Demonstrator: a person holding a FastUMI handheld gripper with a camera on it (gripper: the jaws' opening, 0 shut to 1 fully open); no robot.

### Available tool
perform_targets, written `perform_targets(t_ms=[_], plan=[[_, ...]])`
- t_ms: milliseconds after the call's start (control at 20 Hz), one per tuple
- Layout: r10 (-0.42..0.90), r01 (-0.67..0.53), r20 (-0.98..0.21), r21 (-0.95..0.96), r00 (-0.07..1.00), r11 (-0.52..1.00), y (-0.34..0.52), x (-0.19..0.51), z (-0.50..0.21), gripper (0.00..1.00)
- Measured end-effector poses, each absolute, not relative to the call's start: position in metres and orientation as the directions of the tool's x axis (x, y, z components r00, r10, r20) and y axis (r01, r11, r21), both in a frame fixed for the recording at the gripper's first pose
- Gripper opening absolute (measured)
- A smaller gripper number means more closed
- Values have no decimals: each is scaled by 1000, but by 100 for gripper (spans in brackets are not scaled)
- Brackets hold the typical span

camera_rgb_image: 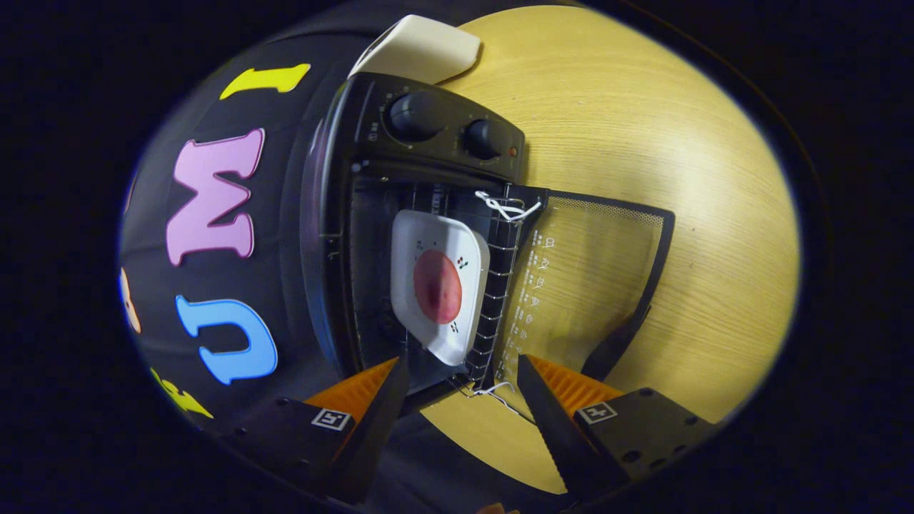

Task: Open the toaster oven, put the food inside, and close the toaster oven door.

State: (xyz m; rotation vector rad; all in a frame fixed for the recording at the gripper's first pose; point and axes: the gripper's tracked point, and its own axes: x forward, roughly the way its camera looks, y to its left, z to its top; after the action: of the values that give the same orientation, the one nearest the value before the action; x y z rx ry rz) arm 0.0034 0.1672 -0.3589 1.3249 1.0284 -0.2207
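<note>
Behind the toaster oven [428, 135] hangs the booth's dark cloth; pale wooden worktop [678, 178] spreads beyond. Inside the oven, the white plate [437, 285] with its round red food [437, 287] already sits on the wire rack [496, 300]. Further right, the glass door [593, 271] lies fully open. Our gripper [464, 375] stands wide and empty, just short of the rack. We judge closing comes next: we should back clear of the rack's edge, swing round the door's outer rim over the bare worktop, then push it shut evenly.
</note>
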Motion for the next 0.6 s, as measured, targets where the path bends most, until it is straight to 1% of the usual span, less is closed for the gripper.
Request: perform_targets(t_ms=[150, 250, 350, 450, 600], plan=[[428, 536, -719, 695, 548, 479, 164, -11, -353, 98], [427, 450, -745, 656, 512, 606, 160, -26, -352, 98], [406, 331, -761, 606, 506, 723, 154, -33, -350, 99], [386, 214, -773, 545, 504, 811, 146, -44, -351, 98], [372, 58, -805, 446, 463, 893, 143, -69, -358, 98]])
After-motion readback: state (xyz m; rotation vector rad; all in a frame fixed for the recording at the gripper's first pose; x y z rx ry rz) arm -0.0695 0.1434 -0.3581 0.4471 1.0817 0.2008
